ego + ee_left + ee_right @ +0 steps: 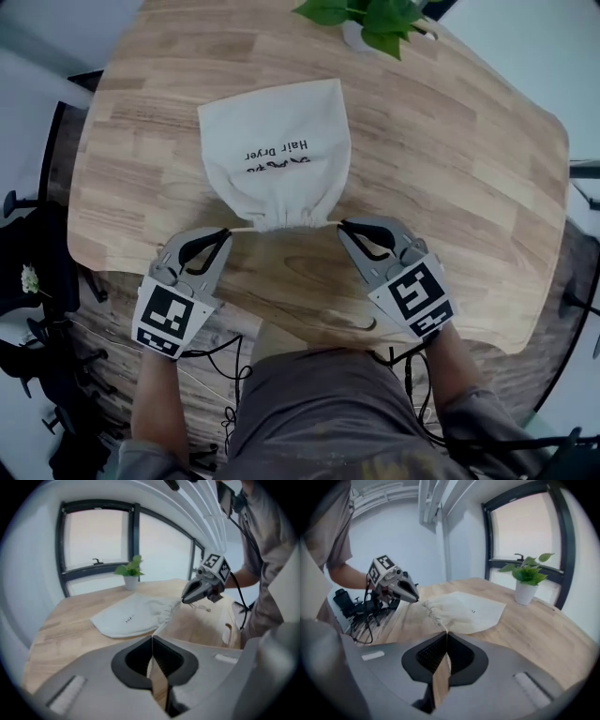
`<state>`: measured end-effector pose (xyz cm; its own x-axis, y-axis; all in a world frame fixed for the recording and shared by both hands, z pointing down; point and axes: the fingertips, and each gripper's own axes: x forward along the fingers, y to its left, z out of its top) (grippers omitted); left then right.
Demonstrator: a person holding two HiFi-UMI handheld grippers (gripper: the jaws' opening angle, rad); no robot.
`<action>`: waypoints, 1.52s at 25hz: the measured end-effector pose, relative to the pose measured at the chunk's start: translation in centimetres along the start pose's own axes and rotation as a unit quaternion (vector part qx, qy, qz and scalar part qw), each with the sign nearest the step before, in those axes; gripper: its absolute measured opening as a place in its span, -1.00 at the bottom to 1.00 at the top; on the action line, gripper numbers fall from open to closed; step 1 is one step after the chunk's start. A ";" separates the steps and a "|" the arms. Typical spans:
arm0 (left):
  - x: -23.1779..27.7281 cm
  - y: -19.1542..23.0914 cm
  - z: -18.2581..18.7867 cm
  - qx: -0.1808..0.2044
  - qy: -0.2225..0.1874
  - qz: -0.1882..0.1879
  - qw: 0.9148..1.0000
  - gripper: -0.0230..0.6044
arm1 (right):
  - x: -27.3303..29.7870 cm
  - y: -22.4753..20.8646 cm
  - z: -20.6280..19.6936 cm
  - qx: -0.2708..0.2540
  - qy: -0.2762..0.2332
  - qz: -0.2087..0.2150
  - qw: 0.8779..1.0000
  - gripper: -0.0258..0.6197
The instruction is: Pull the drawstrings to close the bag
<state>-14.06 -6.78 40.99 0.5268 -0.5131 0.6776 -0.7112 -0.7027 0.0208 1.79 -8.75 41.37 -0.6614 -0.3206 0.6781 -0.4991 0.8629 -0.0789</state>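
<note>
Lying bag point(275, 150), mouth toward person point(319, 412)

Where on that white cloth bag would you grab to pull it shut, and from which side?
By the drawstrings, not the cloth. One sticks out each side of the gathered mouth of the bag, so come from both sides, as the left gripper and right gripper do, each shut on one, and pull apart.
</note>
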 end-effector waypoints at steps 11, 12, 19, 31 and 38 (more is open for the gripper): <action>-12.6 3.6 21.1 0.046 -0.232 0.202 0.950 -0.90 | -14.6 -4.4 18.8 -0.004 -0.219 -0.134 0.966 -0.82; -13.4 3.4 21.9 0.044 -0.239 0.206 0.948 -0.90 | -15.7 -4.6 19.6 -0.004 -0.227 -0.141 0.964 -0.82; -17.6 1.8 24.8 0.022 -0.264 0.227 0.937 -0.90 | -20.3 -3.6 21.5 -0.025 -0.250 -0.170 0.953 -0.82; -20.8 -0.1 27.4 0.025 -0.299 0.224 0.927 -0.91 | -25.0 -2.3 22.8 -0.046 -0.280 -0.197 0.939 -0.82; -21.4 -0.3 27.8 0.027 -0.303 0.233 0.924 -0.91 | -25.8 -1.5 23.2 -0.049 -0.290 -0.203 0.934 -0.82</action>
<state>-12.21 -9.26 6.03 0.3449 -0.9362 0.0680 -0.9106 -0.3513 -0.2178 6.57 -10.87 7.03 -0.6347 -0.7624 0.1265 -0.7401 0.6467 0.1845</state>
